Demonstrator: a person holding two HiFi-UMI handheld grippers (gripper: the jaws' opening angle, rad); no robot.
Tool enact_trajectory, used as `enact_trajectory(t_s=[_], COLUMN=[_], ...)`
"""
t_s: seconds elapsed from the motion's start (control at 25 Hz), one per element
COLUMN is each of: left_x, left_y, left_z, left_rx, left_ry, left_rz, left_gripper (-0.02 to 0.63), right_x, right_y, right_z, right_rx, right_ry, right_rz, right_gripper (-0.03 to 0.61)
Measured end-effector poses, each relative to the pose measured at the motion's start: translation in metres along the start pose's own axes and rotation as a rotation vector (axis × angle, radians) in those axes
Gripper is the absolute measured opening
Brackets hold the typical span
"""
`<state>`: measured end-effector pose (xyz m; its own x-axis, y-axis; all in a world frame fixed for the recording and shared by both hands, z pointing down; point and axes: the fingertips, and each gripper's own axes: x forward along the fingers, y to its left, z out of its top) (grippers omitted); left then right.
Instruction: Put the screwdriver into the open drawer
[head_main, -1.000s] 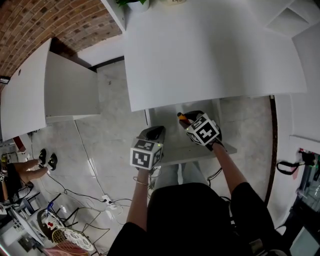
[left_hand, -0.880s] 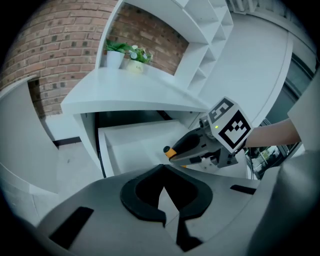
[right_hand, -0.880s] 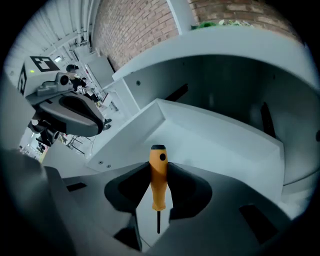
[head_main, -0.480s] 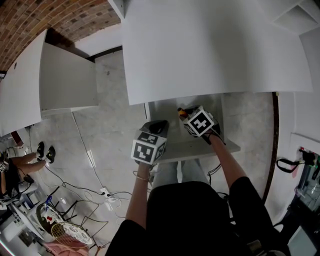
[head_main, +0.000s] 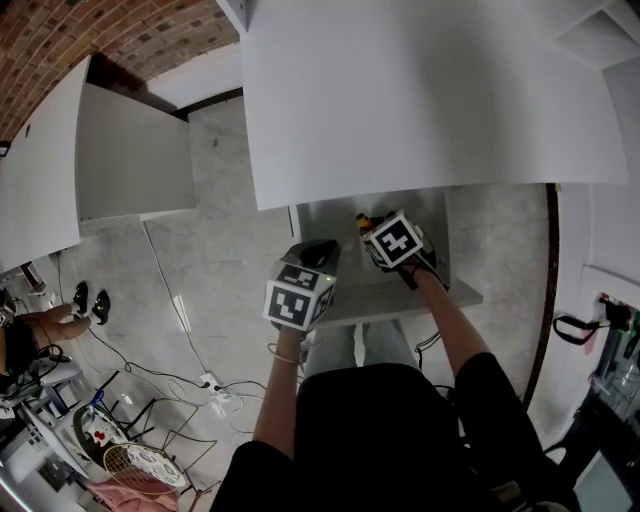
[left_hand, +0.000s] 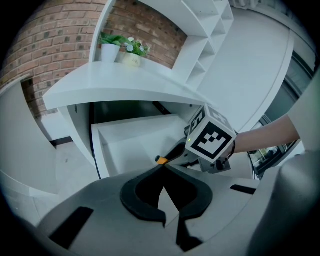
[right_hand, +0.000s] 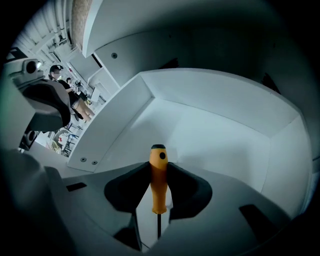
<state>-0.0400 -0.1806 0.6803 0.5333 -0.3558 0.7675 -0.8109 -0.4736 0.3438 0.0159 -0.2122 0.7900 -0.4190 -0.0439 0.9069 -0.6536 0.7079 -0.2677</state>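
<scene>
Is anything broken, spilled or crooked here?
No, nothing stands out. The right gripper holds the orange screwdriver straight between its jaws, over the open drawer. Nothing looks spilled or damaged.

Screwdriver (right_hand: 158, 182) between fingers (right_hand: 137, 182) of right gripper (right_hand: 159, 170), handle end past fingertips, shaft back toward gripper body. Drawer (right_hand: 215, 130) ahead of and below those fingers, its walls to left, right and far side. Drawer out from under tabletop (head_main: 420, 100), tabletop edge above and beyond fingers. Left gripper (left_hand: 163, 166) near drawer's front left corner; ahead of its fingers, drawer; ahead and right, right gripper over drawer. Potted plants (left_hand: 120, 46) on tabletop, up and left of left fingers.
</scene>
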Motion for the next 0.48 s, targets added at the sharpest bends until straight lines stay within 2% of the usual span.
enact_trajectory(t_s=[0.16,0.32,0.48], left_x=[0.000,-0.002,-0.001], left_y=[0.003,0.000,0.002], left_z=[0.001,-0.002,-0.004], left_rx=[-0.006,-0.005,-0.004], left_ry=[-0.002,-0.002,0.002], left_rz=[0.001,0.002,0.003], left_gripper=[0.008,0.008,0.009], right_x=[0.007,0.010,0.011], right_y=[-0.002,0.013,0.011], right_z=[-0.003,-0.020,-0.014], right_rx=[0.014,0.056,0.064], right_ry=[0.014,0.062,0.045], right_rz=[-0.024,0.012,-0.006], right_gripper=[0.110,0.112,0.116])
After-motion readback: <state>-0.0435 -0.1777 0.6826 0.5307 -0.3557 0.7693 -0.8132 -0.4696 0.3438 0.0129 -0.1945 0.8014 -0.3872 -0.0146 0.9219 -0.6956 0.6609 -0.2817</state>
